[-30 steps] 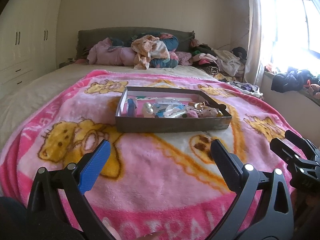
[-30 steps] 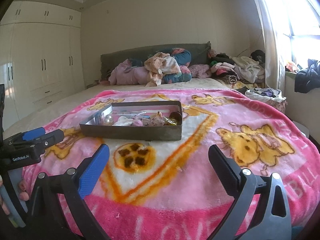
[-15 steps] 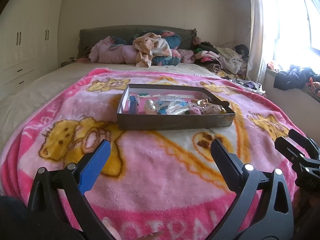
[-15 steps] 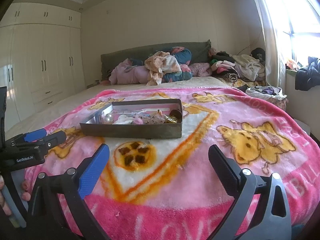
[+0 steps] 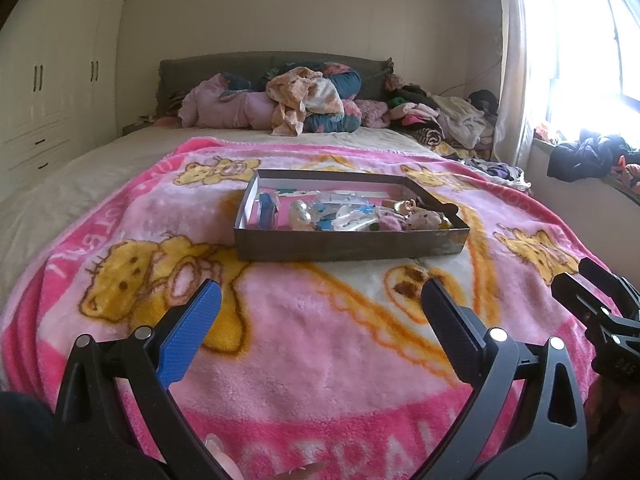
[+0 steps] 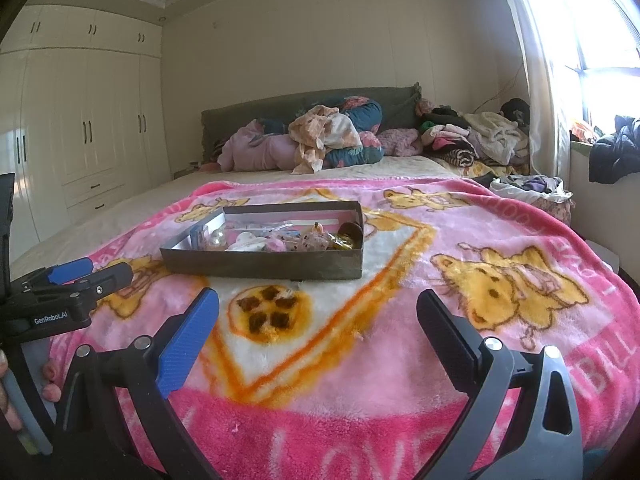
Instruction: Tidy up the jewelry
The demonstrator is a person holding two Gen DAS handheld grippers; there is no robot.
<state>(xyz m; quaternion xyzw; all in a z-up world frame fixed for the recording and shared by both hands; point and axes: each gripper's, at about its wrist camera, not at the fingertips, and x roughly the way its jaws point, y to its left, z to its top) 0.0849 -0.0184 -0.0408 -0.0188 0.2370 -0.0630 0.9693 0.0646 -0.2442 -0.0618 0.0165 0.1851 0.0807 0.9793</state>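
A shallow dark box (image 5: pixel 348 246) (image 6: pixel 264 266) sits in the middle of a pink bear-print blanket (image 5: pixel 304 344) (image 6: pixel 360 360) on a bed. Inside lie jumbled jewelry and hair pieces: pearls (image 5: pixel 300 213), a blue item (image 5: pixel 267 206), clear clips (image 5: pixel 348 216), gold bits (image 5: pixel 402 204) (image 6: pixel 346 240). My left gripper (image 5: pixel 320 300) hangs open and empty, well short of the box's front wall. The right gripper (image 6: pixel 316 308) is also open and empty, further right and equally short of the box. Each gripper shows at the edge of the other's view.
Piled clothes and pillows (image 5: pixel 304 100) lie against the grey headboard. More clothing (image 5: pixel 452 120) is heaped at the bed's far right by a curtain and bright window. White wardrobes (image 6: pixel 80 128) line the left wall. A hand (image 6: pixel 24 380) holds the left gripper's handle.
Both views have shifted slightly, with the box sitting a little higher and nearer in frame. Both grippers stay open and nothing has been touched.
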